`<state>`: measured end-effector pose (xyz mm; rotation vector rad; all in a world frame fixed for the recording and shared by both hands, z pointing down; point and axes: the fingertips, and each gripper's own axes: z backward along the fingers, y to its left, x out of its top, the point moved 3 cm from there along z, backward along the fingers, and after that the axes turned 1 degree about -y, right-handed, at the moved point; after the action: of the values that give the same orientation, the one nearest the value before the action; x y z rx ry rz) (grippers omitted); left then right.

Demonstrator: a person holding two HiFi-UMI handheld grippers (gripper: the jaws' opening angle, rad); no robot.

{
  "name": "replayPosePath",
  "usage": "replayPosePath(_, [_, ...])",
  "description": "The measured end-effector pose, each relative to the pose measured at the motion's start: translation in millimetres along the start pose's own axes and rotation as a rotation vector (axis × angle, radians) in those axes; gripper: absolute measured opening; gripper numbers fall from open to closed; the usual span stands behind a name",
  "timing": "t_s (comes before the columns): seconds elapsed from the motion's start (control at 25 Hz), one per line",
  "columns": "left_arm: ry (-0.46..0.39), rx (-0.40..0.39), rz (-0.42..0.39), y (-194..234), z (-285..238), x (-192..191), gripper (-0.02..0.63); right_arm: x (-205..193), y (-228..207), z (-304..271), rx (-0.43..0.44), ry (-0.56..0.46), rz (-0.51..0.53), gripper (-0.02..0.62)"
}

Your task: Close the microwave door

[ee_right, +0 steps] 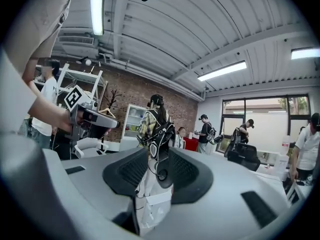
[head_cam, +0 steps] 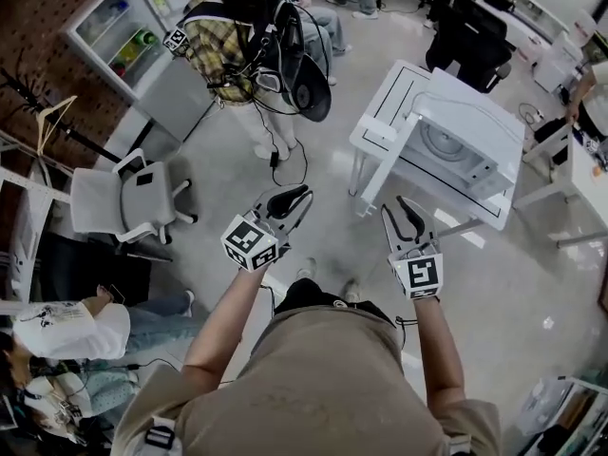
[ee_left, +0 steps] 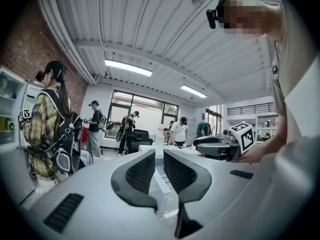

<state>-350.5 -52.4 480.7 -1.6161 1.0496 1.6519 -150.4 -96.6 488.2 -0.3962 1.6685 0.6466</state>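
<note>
**Approach step: both grippers empty, microwave not yet reached**

Head view:
- White microwave (head_cam: 465, 145) sits on the white worktop (head_cam: 480, 215), upper right, well apart from both grippers.
- Its white windowed door (head_cam: 394, 103) looks swung open to the left; the round turntable shows inside.
- Left gripper (head_cam: 294, 198) and right gripper (head_cam: 404, 207) are held out side by side over the grey floor (head_cam: 323, 141), fingers slightly apart, nothing in them.
- Next move, as I judge it: get to the worktop, put the fingers on the door's outer face, and push it round to the body.
- Around: a person in a plaid shirt with a black backpack (head_cam: 223, 41) just left of the path, a black cable (head_cam: 290, 169) on the floor ahead, and a white office chair (head_cam: 119, 198) far left. The cable is a trip risk.

Left gripper view:
- Left gripper fingers (ee_left: 140, 171) are released, with a clear gap and nothing between them.
- Right gripper is alongside at right.
- Can't make out the microwave here.

Right gripper view:
- Right gripper fingers (ee_right: 185, 171) are released with a narrow gap, and only the plaid-shirt person shows through it.
- Left gripper is at left.
</note>
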Motion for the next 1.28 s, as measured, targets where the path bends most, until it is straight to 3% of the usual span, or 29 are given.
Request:
replayPosePath(0.32, [0.032,-0.156,-0.004,60,-29,13,0.04,-3,8,-39,-0.15,0.077,-0.03,0.129])
replayPosePath(0.72, [0.055,-0.321,-0.004,92,-51,-1,0.04,-31,22,-69,-0.295,0.167,-0.031,0.129])
replayPosePath(1.28, [0.094,-0.442,-0.031,98,-68,-24,0.04,-133,44,-98,-0.449,0.385,-0.025,0.129])
